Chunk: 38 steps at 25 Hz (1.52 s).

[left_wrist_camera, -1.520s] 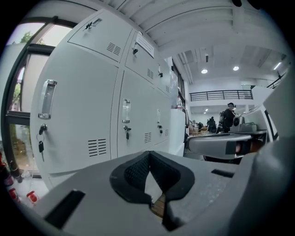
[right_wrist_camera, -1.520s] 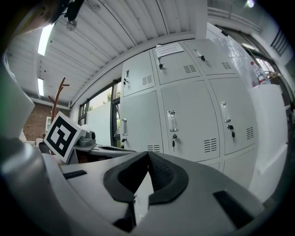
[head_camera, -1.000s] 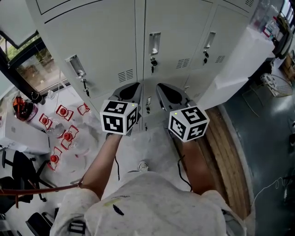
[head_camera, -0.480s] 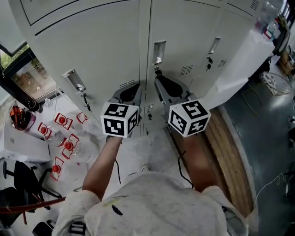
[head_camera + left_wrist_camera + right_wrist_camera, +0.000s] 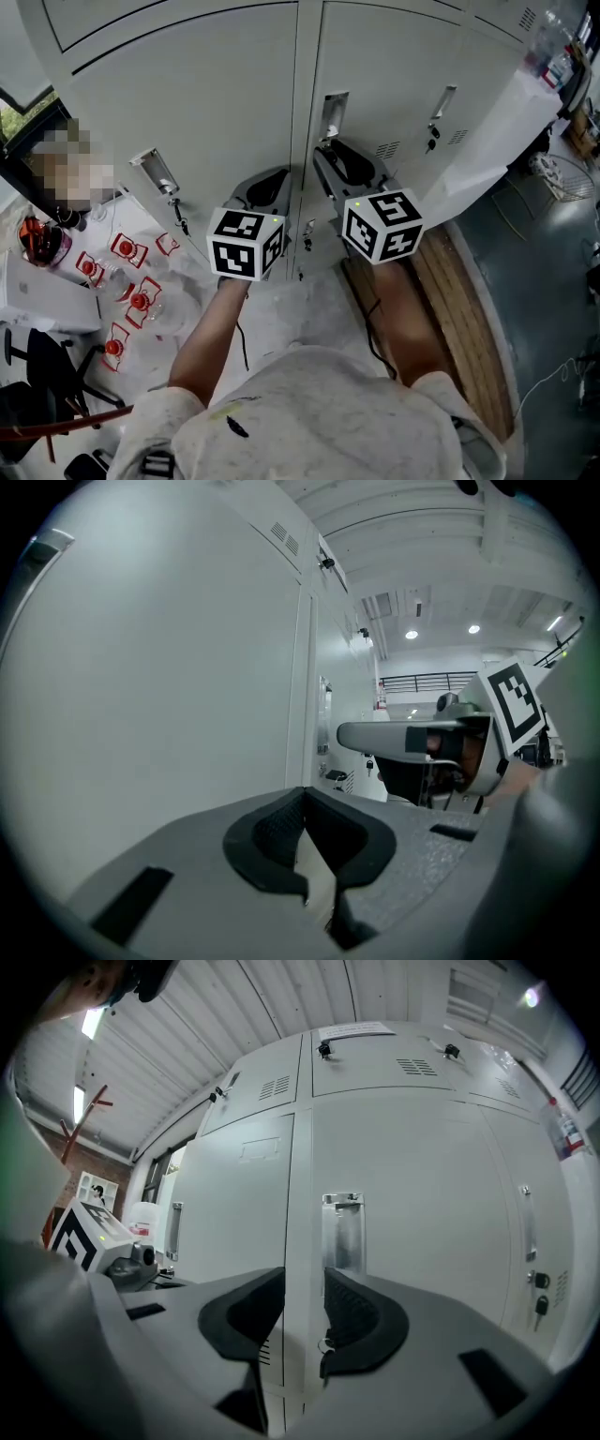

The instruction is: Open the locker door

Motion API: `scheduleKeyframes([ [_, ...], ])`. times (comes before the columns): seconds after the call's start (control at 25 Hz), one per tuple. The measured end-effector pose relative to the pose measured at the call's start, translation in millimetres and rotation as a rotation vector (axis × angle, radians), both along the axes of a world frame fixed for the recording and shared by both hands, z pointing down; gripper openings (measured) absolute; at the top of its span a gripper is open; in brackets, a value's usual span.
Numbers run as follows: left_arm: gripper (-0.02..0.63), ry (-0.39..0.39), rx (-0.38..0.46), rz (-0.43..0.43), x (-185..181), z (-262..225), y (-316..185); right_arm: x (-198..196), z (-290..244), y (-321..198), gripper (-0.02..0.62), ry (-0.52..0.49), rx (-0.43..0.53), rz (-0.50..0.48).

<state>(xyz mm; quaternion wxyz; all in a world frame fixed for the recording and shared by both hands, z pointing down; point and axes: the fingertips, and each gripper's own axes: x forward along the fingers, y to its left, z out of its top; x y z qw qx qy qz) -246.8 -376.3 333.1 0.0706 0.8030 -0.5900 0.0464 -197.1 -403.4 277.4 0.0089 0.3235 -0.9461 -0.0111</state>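
Note:
The grey locker door (image 5: 394, 56) stands closed, with a metal recessed handle (image 5: 333, 111) near its left edge. My right gripper (image 5: 330, 157) is right below that handle, and its jaws are opening. In the right gripper view the handle (image 5: 342, 1232) rises just past the right jaw. The door's left edge runs through the gap of the right gripper (image 5: 305, 1307), and no pad presses on anything. A small key ring (image 5: 324, 1344) hangs low in that gap. My left gripper (image 5: 272, 178) hovers before the neighbouring door. In its own view the left gripper (image 5: 304, 799) is shut and holds nothing.
The left locker has a handle with a key (image 5: 155, 169); the right locker has another handle (image 5: 442, 98). Several red-and-white items (image 5: 131, 277) lie on the floor at left, near a black chair (image 5: 37, 366). A wooden strip (image 5: 459, 300) runs along the right, under a white sheet (image 5: 497, 122).
My right gripper has risen up to the middle door's handle and its jaws have parted. The left gripper has stayed about where it was, still shut.

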Motion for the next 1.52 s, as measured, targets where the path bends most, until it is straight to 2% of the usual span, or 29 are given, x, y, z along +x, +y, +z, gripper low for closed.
scheduleKeyframes([
  [0.48, 0.006, -0.015, -0.003, 0.003, -6, 1, -15, -12, -13, -29, 0.160, -0.031, 0.005, 0.003],
  [0.96, 0.006, -0.029, -0.020, -0.010, -14, 8, -17, -29, -14, -36, 0.161, -0.057, -0.002, -0.029],
  [1.52, 0.006, -0.029, -0.032, -0.005, -13, 12, -10, -25, -12, -31, 0.161, -0.052, -0.004, -0.023],
])
